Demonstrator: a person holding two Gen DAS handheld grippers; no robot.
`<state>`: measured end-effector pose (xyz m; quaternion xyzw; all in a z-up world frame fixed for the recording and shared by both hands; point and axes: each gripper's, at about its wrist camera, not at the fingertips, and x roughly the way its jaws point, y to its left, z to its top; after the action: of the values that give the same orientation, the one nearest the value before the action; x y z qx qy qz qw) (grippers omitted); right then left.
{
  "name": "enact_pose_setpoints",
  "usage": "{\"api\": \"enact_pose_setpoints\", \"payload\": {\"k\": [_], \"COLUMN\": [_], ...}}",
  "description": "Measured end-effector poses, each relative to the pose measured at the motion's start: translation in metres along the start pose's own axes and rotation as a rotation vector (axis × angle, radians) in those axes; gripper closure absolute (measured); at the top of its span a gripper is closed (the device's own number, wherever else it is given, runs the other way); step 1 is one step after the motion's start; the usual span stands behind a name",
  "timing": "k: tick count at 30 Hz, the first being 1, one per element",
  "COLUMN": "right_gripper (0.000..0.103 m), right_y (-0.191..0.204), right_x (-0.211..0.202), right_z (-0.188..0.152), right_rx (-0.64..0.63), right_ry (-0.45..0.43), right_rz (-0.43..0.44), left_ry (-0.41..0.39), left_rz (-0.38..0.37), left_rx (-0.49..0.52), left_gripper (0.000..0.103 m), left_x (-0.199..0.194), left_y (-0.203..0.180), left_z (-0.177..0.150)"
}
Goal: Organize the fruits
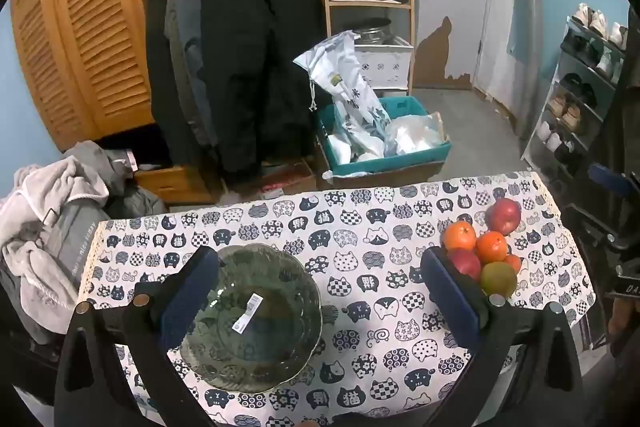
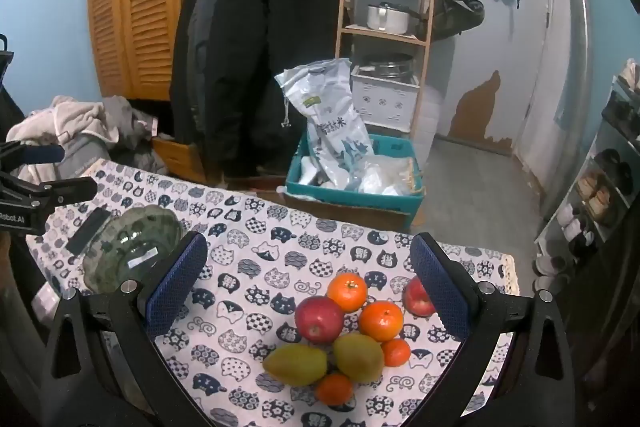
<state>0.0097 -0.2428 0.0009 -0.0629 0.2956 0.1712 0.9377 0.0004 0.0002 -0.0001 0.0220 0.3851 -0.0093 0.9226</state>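
**Fruit waits in a heap as both claws hang wide over the table**

A green glass bowl [image 1: 256, 319] sits empty (a white sticker lies on its inside) at the left of the cat-print tablecloth [image 1: 360, 227]. The left gripper [image 1: 320, 301] hangs over it with jaws spread wide and nothing between them. To the right, well apart from the bowl, the fruit lies bunched together: two red apples [image 2: 319, 319], oranges [image 2: 347, 291] and two green-yellow pears [image 2: 359, 357], several touching their neighbours. The right gripper [image 2: 306, 293] points down at this cluster, jaws likewise fully apart and holding nothing.

No fruit has yet reached the bowl, so the sorting appears to be only starting. The likeliest trouble lies in the tight cluster: closing on one round fruit could nudge the others, and those nearest the table's right edge might roll off. The glass bowl, light and smooth, could also slide if bumped.
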Motion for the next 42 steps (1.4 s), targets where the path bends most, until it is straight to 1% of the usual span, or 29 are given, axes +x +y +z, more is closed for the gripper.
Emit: {"api": "enact_pose_setpoints", "payload": {"k": [4, 8, 15, 17, 42], "right_gripper": [0.003, 0.003, 0.003, 0.003, 0.003], "right_y": [-0.001, -0.002, -0.004, -0.004, -0.002], "right_x": [-0.001, -0.002, -0.005, -0.005, -0.004], "right_z": [0.0, 0.001, 0.0, 0.001, 0.001], "right_rx": [0.004, 0.004, 0.005, 0.005, -0.001], "right_ry": [0.002, -0.002, -0.007, -0.008, -0.004], "right_rz": [0.004, -0.001, -0.002, -0.002, -0.007], "left_ry": [-0.012, -0.048, -0.062, -0.048, -0.044], "left_rz": [-0.019, 0.008, -0.006, -0.001, -0.018], "left_rx": [-0.012, 0.01, 0.004, 0.015, 0.007], "left_gripper": [0.001, 0.001, 0.001, 0.001, 0.001], "left_x": [-0.003, -0.007, -0.014, -0.006, -0.007], "left_y": [0.004, 0.004, 0.014, 0.0, -0.005], "left_z": [0.0, -0.005, -0.011, 0.001, -0.001]}}
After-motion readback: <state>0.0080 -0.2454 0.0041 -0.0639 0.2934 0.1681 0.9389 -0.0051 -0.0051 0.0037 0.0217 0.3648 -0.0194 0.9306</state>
